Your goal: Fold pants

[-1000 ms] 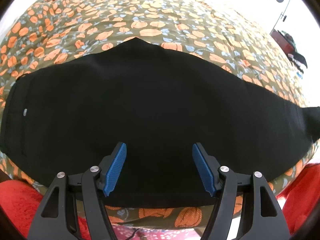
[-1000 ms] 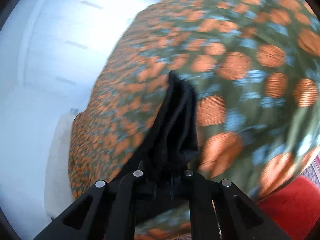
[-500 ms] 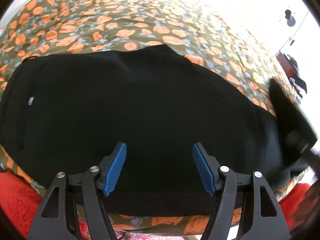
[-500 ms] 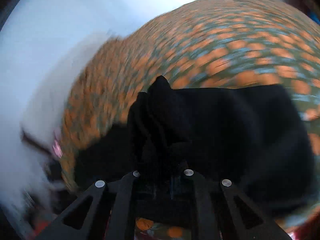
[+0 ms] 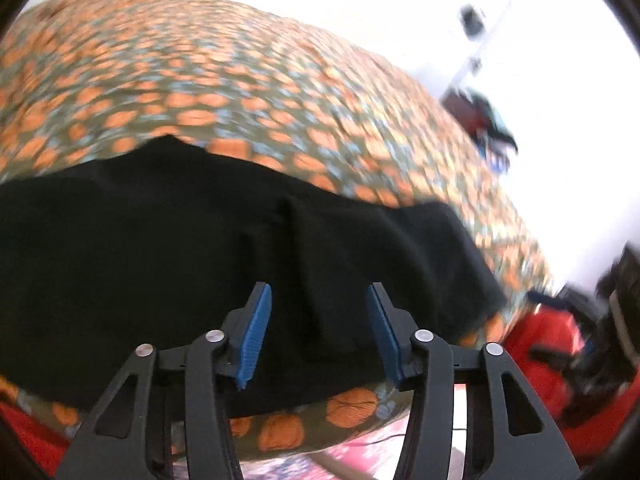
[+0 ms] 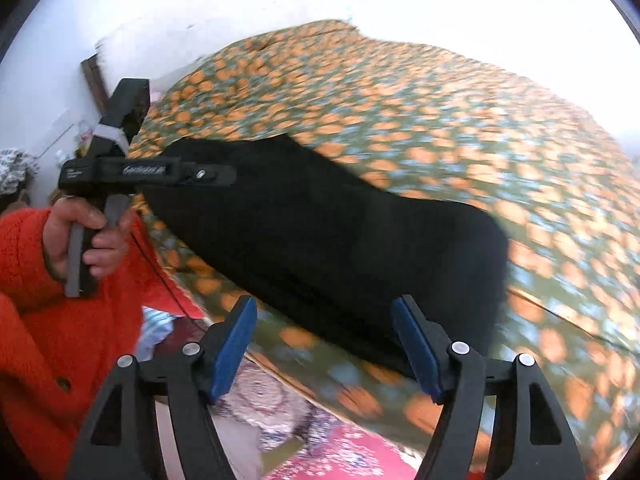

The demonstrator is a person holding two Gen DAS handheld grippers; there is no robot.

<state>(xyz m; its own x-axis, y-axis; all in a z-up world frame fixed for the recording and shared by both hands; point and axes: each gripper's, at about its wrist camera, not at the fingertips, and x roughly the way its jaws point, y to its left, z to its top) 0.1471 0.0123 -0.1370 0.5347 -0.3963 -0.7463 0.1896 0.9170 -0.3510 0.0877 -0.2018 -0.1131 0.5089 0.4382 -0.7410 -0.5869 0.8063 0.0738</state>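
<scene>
My right gripper (image 6: 324, 344) has just sprung apart, empty; my left gripper (image 5: 318, 328) has just narrowed, gripping nothing. The black pants (image 6: 320, 240) lie folded just ahead on the floral bedspread (image 6: 440, 120). Through the blur, a loose ridge seems ready to snag and undo the fold.

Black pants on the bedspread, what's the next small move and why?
Probably lower the left claw onto the raised crease in the black pants to flatten it. The right claw has just opened and holds nothing; the pants lie folded on the bedspread.

Two wrist fisheyes angled down — close over the same black pants (image 5: 168, 248) on the bedspread (image 6: 480, 120).
</scene>
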